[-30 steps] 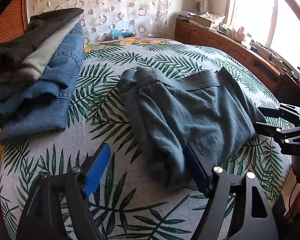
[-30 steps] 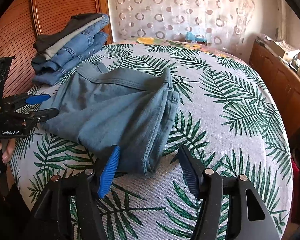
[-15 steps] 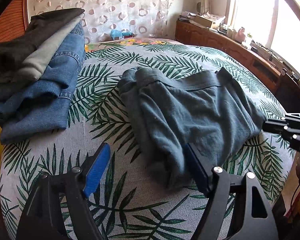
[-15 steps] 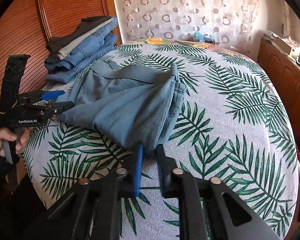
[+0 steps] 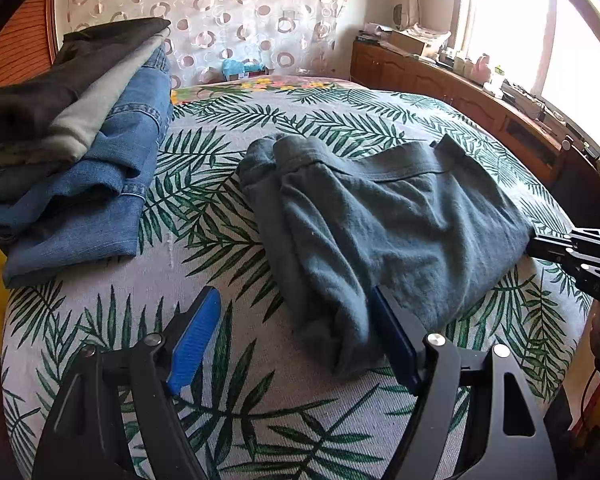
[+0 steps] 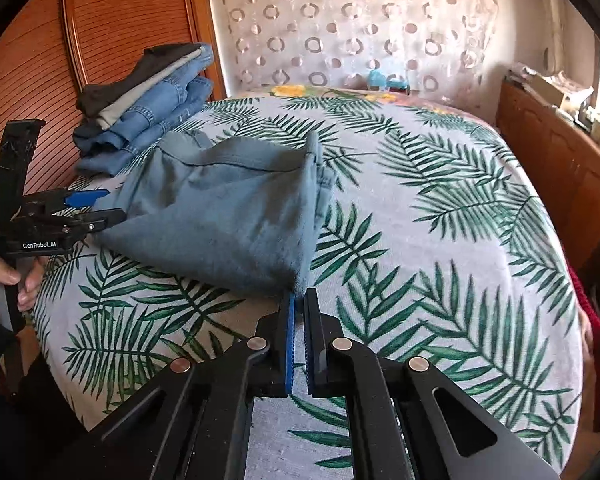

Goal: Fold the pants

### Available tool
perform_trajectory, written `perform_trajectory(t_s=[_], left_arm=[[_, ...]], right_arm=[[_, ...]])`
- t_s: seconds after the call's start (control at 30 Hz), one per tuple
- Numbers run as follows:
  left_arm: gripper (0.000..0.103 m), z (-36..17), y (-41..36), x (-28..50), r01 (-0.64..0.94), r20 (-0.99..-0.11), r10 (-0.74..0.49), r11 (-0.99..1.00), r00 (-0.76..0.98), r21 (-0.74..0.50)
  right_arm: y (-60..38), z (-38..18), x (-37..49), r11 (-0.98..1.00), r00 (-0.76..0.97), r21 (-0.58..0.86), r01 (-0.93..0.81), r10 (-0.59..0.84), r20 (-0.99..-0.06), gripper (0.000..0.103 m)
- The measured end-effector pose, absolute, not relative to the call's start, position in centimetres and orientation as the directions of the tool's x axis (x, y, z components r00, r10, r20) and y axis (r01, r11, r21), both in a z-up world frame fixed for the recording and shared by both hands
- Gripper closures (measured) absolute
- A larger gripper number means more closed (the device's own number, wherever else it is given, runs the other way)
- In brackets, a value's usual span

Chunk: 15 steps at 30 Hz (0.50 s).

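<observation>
Near the bed's [image 6: 440, 216] left edge, your left gripper [image 6: 94, 208], its body lettered "GenRobot.AI", holds its blue-padded jaws wide apart, straddling a corner of the grey-blue pants [image 6: 228, 216] without pinching it. The folded pants lie mid-bed, beside stacked jeans [image 6: 152, 116] at the far-left corner. At the near edge, your right gripper [image 6: 299, 312] is clamped on the pants' nearest corner.
</observation>
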<state>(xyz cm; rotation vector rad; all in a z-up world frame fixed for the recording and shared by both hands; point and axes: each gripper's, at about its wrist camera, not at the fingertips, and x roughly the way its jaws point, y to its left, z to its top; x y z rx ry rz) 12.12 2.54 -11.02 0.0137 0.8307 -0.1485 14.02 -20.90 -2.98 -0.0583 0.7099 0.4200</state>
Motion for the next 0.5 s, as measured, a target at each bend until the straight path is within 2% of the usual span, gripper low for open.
perform_trajectory(t_s=[0.2, 0.27, 0.33, 0.4, 0.5], left_arm=[[0.026, -9.8, 2.8, 9.7, 0.16, -0.712, -0.169, 0.984, 0.682, -0.079], [0.037, -9.6, 2.5, 8.9, 0.189, -0.707, -0.2, 0.977, 0.678, -0.095], [0.056, -9.8, 2.1, 8.7, 0.205, -0.714, -0.208, 0.974, 0.668, -0.092], [0.066, -10.0, 1.8, 8.9, 0.213, -0.716, -0.21, 0.973, 0.666, -0.088], [0.075, -10.3, 1.5, 9.6, 0.216, -0.717, -0.22, 0.971, 0.661, -0.099]], right_arm=[[-20.8, -3.0, 14.5, 0.913, 0.676, 0.091, -0.398, 0.359, -0.643, 0.1], [-20.9, -3.0, 14.4, 0.913, 0.678, 0.094, -0.398, 0.361, -0.64, 0.1], [-20.8, -3.1, 14.4, 0.912, 0.678, 0.1, -0.397, 0.365, -0.638, 0.1], [-20.8, -3.1, 14.4, 0.913, 0.679, 0.106, -0.394, 0.367, -0.636, 0.1], [-20.8, -3.0, 14.5, 0.913, 0.677, 0.11, -0.394, 0.369, -0.637, 0.1]])
